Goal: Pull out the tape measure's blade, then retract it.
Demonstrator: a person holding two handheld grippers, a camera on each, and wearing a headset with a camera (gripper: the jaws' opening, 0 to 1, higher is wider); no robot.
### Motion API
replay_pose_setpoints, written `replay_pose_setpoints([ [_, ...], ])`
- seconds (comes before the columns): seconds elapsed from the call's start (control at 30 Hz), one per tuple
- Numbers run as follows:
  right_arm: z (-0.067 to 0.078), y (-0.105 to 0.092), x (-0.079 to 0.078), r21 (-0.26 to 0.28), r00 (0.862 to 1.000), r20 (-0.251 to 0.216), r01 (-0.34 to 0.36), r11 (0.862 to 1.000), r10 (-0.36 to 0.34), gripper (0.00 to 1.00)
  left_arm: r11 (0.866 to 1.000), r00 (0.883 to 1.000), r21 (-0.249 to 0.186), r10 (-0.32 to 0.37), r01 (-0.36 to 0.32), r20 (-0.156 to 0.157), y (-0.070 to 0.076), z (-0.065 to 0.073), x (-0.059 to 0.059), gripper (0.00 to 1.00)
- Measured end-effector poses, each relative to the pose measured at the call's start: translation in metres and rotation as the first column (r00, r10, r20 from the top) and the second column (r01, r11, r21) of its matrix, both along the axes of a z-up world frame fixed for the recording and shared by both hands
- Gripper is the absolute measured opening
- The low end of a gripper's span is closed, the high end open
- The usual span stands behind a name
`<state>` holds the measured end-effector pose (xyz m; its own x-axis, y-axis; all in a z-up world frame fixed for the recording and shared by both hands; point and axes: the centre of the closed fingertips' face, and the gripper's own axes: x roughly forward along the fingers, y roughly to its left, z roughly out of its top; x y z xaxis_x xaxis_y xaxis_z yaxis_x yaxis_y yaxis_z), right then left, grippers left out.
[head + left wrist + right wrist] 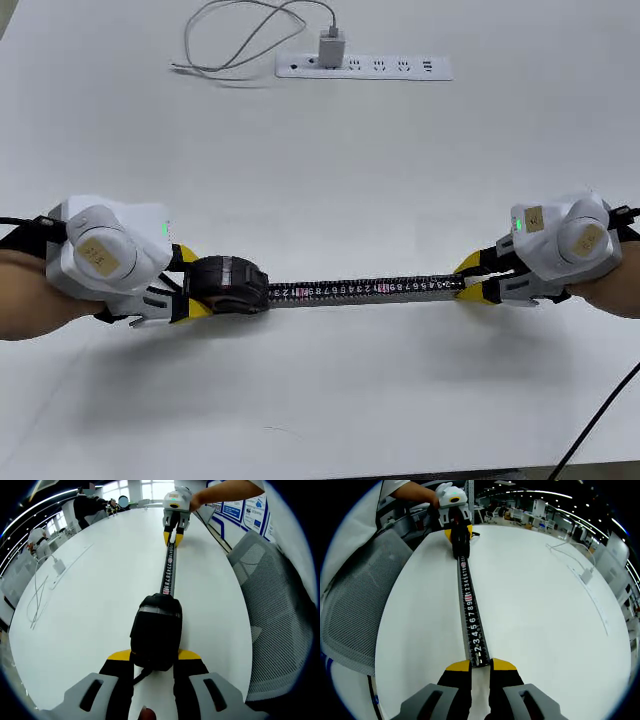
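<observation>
The black tape measure case (227, 284) rests on the white table, with my left gripper (190, 284) shut on it; in the left gripper view the case (156, 631) sits between the yellow-tipped jaws of the left gripper (155, 656). The dark blade (365, 290) with white numerals runs straight out to the right, just above the table. My right gripper (472, 277) is shut on the blade's end. In the right gripper view the blade (469, 612) stretches from my right gripper (480, 666) away to the case (459, 543).
A white power strip (365, 67) with a plugged charger (331, 46) and a looped grey cable (235, 35) lies at the table's far side. A grey mesh chair (277, 615) stands beside the table edge. A black cable (595, 425) hangs at the near right corner.
</observation>
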<state>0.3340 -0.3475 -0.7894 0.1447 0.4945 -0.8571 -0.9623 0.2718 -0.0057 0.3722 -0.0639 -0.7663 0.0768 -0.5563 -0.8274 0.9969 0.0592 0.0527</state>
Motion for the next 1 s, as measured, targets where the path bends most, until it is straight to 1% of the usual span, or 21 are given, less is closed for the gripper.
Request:
replay_pose_setpoints([
  [0.07, 0.0000, -0.0006, 0.0005, 0.012, 1.000, -0.001, 0.015, 1.000, -0.015, 0.08, 1.000, 1.000, -0.001, 0.000, 0.000, 0.001, -0.0001, 0.0000, 0.0000, 0.25],
  [0.27, 0.0001, 0.0001, 0.0003, 0.011, 1.000, 0.004, 0.018, 1.000, -0.018, 0.09, 1.000, 1.000, -0.001, 0.002, -0.002, 0.002, -0.0008, 0.0002, 0.0000, 0.25],
  [0.37, -0.0001, 0.0003, 0.0003, -0.003, 1.000, 0.007, 0.005, 1.000, -0.005, 0.09, 1.000, 1.000, 0.005, 0.009, -0.009, 0.003, -0.0020, 0.0005, -0.0001, 0.26],
  [0.47, -0.0003, 0.0007, 0.0003, -0.019, 1.000, 0.008, -0.009, 1.000, 0.009, 0.09, 1.000, 1.000, -0.002, 0.021, -0.021, -0.002, -0.0027, 0.0008, 0.0002, 0.26],
  [0.57, -0.0005, -0.0002, 0.0005, -0.024, 1.000, 0.009, -0.018, 1.000, 0.019, 0.09, 1.000, 1.000, -0.005, 0.020, -0.020, 0.002, -0.0029, 0.0013, 0.0005, 0.26],
  [0.63, -0.0006, -0.0001, 0.0007, -0.033, 1.000, 0.009, -0.018, 0.999, 0.018, 0.10, 1.000, 1.000, -0.004, 0.015, -0.015, 0.009, -0.0029, 0.0014, -0.0001, 0.26],
  [0.73, -0.0009, -0.0002, 0.0007, -0.046, 1.000, 0.007, -0.021, 0.999, 0.022, 0.10, 1.000, 1.000, -0.002, 0.020, -0.020, 0.009, -0.0031, 0.0014, 0.0006, 0.26],
  [1.0, -0.0011, -0.0009, 0.0003, -0.057, 1.000, -0.001, -0.019, 0.998, 0.019, 0.11, 1.000, 1.000, 0.006, 0.018, -0.018, -0.001, -0.0030, 0.0016, 0.0001, 0.27],
])
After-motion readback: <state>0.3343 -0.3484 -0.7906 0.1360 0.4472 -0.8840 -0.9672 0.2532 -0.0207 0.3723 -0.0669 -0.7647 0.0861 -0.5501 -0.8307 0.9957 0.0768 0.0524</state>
